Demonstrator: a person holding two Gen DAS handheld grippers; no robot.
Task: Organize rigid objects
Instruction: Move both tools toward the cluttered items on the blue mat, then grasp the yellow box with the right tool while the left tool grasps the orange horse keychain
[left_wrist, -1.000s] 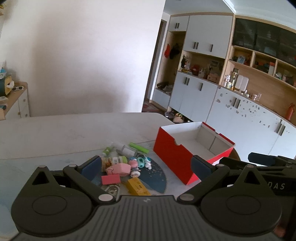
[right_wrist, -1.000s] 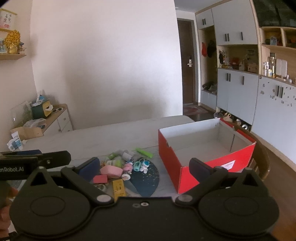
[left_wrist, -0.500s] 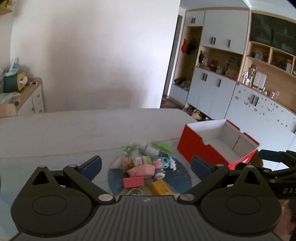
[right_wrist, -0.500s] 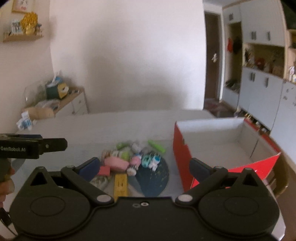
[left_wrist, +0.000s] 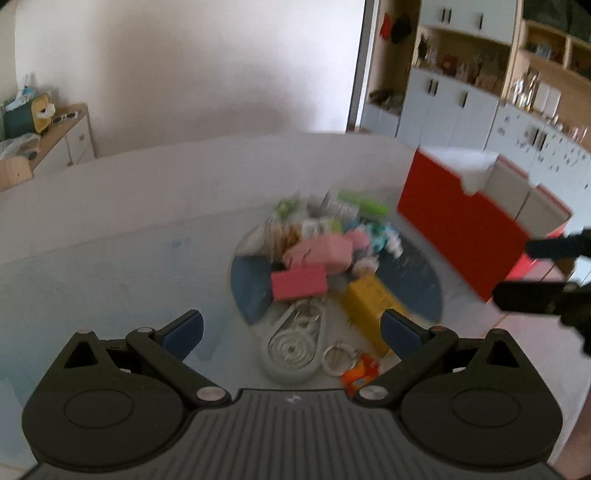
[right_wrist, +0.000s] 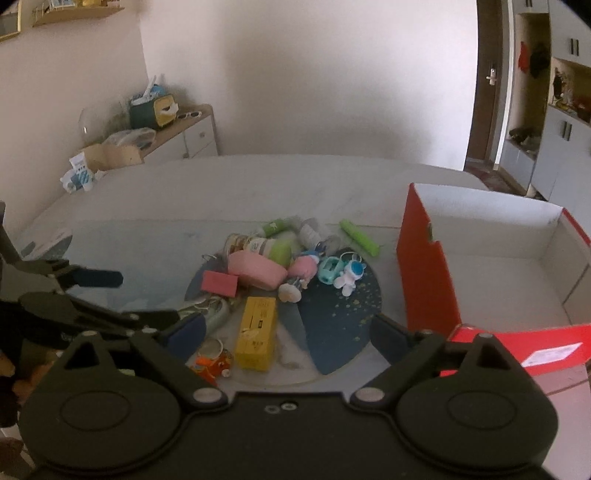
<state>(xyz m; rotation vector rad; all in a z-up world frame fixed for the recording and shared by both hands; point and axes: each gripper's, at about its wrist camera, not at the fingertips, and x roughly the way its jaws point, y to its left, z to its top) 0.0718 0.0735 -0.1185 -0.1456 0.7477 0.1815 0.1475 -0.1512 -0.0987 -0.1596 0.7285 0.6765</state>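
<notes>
On the pale table (right_wrist: 258, 192), the red box (right_wrist: 428, 273) stands open to the right of the dark round mat (right_wrist: 343, 317), where the pile lies: a pink pouch (right_wrist: 255, 271), yellow box (right_wrist: 256, 334) and green tube (right_wrist: 360, 238). My left gripper (left_wrist: 291, 330) hangs wide open above the mat's near edge, holding nothing. My right gripper (right_wrist: 286, 330) is closing, nothing between its jaws.

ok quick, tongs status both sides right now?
Left tongs: open, nothing between the fingers, above the pile of small items.
Right tongs: wide but closing, nothing gripped, over the yellow box.
</notes>
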